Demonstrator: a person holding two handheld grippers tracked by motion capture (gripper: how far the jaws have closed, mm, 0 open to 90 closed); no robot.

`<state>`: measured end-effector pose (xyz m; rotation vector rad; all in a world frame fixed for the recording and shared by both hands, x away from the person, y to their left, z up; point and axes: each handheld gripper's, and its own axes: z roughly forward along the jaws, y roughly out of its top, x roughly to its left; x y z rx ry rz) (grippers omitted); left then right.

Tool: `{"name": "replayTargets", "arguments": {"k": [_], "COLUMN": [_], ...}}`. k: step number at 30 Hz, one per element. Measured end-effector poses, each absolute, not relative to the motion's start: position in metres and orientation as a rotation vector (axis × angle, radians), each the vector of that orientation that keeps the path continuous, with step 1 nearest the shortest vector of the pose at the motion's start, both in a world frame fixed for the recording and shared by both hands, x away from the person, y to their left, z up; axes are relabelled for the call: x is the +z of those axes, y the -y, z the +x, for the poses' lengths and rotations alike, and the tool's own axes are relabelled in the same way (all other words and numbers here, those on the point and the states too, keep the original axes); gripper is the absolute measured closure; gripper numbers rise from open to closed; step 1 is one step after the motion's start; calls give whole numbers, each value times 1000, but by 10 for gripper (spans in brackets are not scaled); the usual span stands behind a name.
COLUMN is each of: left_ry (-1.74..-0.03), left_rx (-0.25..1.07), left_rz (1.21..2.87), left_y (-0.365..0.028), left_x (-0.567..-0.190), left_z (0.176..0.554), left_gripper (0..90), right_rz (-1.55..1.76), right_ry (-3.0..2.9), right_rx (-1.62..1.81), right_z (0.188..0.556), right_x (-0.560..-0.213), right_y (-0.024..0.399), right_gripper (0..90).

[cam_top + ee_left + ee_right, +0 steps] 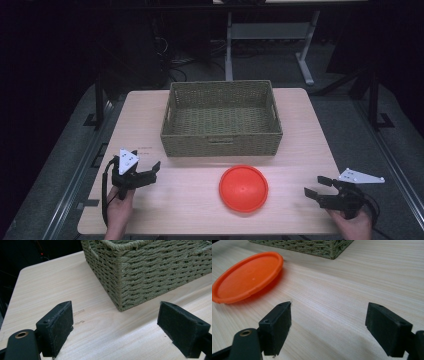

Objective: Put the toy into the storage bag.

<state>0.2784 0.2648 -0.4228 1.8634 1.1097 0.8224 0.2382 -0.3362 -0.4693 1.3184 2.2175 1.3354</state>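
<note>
desk [300, 150]: pale wood-grain top, smooth, with a soft satin sheen
basket [220, 142]: woven olive-green cord or fibre, rough and ribbed, matt
plate [243, 188]: orange plastic, smooth, slightly glossy, with a raised rim
left gripper [146, 172]: black matt plastic body; the pads [60, 327] look like dark fuzzy felt or foam; a brass-coloured metal insert sits in the body
right gripper [316, 185]: black matt plastic, pads [279, 327] dull and slightly textured; pale grey flat plate on top

The plate [243, 188] lies on the table [150, 115], before the basket [221, 140].
</note>
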Motion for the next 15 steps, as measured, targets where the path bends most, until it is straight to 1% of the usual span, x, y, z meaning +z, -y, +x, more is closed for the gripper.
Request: {"name": "replayTargets", "arguments": {"k": [5,15], "left_ry": [-1083,-1068], "left_rx": [823,840], "left_rz": [1887,1889], "left_y": [-262,-259], "left_x": [-422,-421], "left_z": [276,276], "left_gripper": [128,128], "right_rz": [1324,1275], "right_ry": [-2225,-2278], "right_rx": [1345,1367], "right_z": [240,242], "right_x": [-467,-446], "right_y": [336,324], "right_gripper": [205,194]}}
